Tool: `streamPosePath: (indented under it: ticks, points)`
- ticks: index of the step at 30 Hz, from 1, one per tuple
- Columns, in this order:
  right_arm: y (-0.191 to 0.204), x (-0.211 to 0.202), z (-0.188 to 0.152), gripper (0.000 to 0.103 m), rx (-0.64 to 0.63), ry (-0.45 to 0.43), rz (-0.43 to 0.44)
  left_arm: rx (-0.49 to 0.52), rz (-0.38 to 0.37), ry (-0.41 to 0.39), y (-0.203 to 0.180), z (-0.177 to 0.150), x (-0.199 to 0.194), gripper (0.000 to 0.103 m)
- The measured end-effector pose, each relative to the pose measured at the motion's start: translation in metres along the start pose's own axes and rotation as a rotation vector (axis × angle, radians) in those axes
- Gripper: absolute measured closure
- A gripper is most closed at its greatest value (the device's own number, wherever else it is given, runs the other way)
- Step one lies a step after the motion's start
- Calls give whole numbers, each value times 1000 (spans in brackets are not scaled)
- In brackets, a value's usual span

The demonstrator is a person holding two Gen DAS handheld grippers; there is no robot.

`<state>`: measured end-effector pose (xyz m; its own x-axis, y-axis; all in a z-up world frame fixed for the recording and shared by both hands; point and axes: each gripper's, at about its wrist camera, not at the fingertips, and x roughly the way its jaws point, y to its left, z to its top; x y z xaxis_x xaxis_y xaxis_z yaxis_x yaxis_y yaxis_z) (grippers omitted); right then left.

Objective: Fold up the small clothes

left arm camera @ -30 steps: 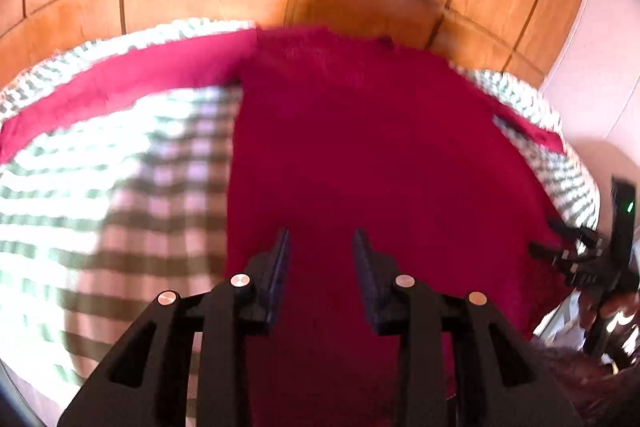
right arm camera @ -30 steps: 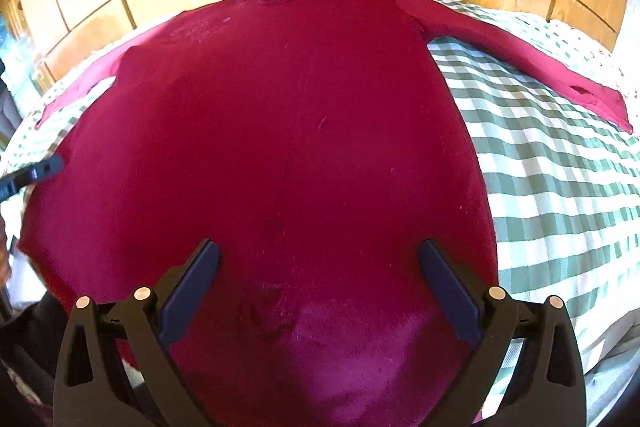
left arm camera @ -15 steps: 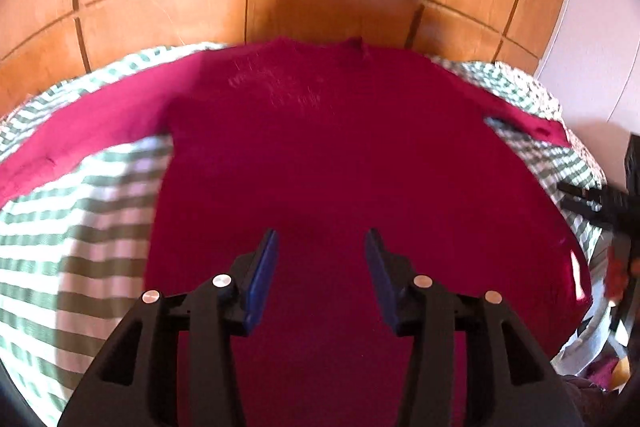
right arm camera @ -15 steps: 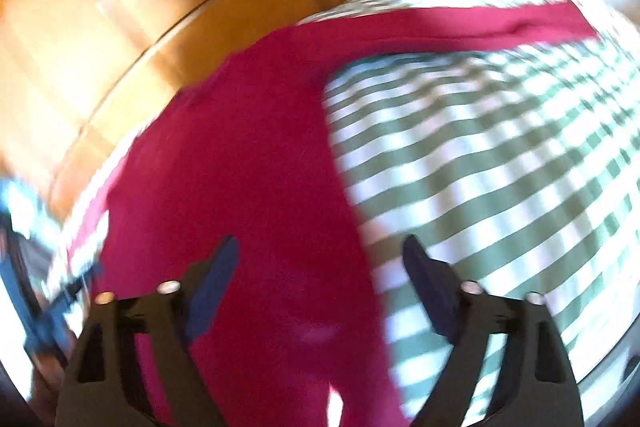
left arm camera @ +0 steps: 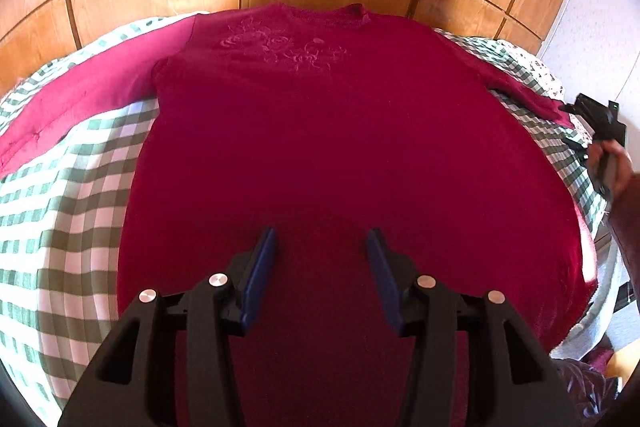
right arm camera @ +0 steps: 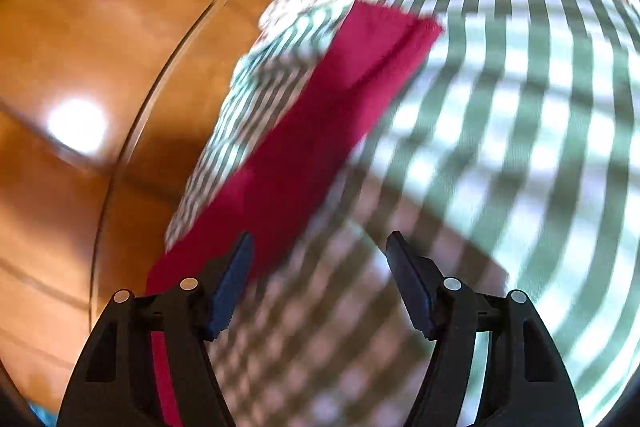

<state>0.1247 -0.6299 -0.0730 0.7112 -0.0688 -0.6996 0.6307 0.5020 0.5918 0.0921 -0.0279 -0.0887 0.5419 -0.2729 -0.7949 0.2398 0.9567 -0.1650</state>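
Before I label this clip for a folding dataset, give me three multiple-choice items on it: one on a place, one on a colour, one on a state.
1. Where does the garment lie?
A. On a checked cloth
B. On bare floor
C. In a basket
2. What colour is the garment?
A. Blue
B. Dark red
C. Yellow
3. How does the garment lie?
A. Rolled up
B. Folded in half
C. Spread flat, sleeves out

Key:
1 A: the checked cloth shows around it.
2 B: the garment is dark red all over.
3 C: body flat, left sleeve and right sleeve stretched outward.
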Motion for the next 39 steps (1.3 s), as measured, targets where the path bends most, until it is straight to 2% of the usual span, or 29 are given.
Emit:
streamPosePath:
  ticks: [2,4,5,6,8,10,11,14,15,17,20,22,24,26,28,29,30,32,34,36,37,39]
  points:
    - [-1,8,17,34,35,-13,-18,-12,-5,8,2,0,-2,56]
    - [-1,17,34,41,47,-29,-59,-26,-7,14,3,0,-3,55]
    - [3,23,37,50,26,-31,-94,-30,-9,17,3,0,-3,55]
    - [6,27,42,69,2,-29,-130,-34,-11,19,3,1,-3,55]
    - [20,32,50,90,-59,-23,-188,-45,-21,21,5,5,-5,56]
    - [42,21,57,94,-145,-52,-180,-73,-40,14,9,10,-6,56]
    - [47,12,60,94,-174,-60,-147,-84,-49,11,10,12,-6,57]
    - [101,-5,55,94,-265,-61,16,-115,-66,-8,19,20,-8,57]
    - [125,-10,47,99,-317,-50,82,-122,-70,-12,22,22,-8,57]
    - [168,-15,27,100,-408,-21,186,-141,-79,-25,27,28,-10,57]
    - [238,-21,-20,103,-547,44,356,-164,-88,-52,37,36,-15,57]
    - [288,-21,-68,103,-669,112,454,-174,-87,-65,42,39,-16,57]
    - [319,-21,-110,103,-761,158,505,-191,-85,-73,48,40,-18,57]
    - [335,-16,-142,103,-784,225,546,-204,-93,-90,53,38,-23,57]
    - [338,-8,-169,100,-812,268,522,-221,-102,-90,58,35,-24,57]
    - [334,-4,-176,90,-813,284,505,-225,-106,-85,59,35,-23,57]
    - [328,2,-181,63,-801,306,486,-226,-109,-86,61,34,-22,57]
    - [303,8,-181,28,-741,305,430,-218,-110,-90,60,33,-22,56]
    - [269,8,-167,28,-674,260,351,-204,-114,-88,57,33,-21,55]
    - [222,12,-138,28,-592,213,230,-191,-110,-84,54,33,-18,54]
    - [201,12,-124,28,-564,167,145,-188,-113,-79,52,34,-15,54]
    - [150,10,-86,28,-477,50,-95,-188,-121,-67,51,35,-12,53]
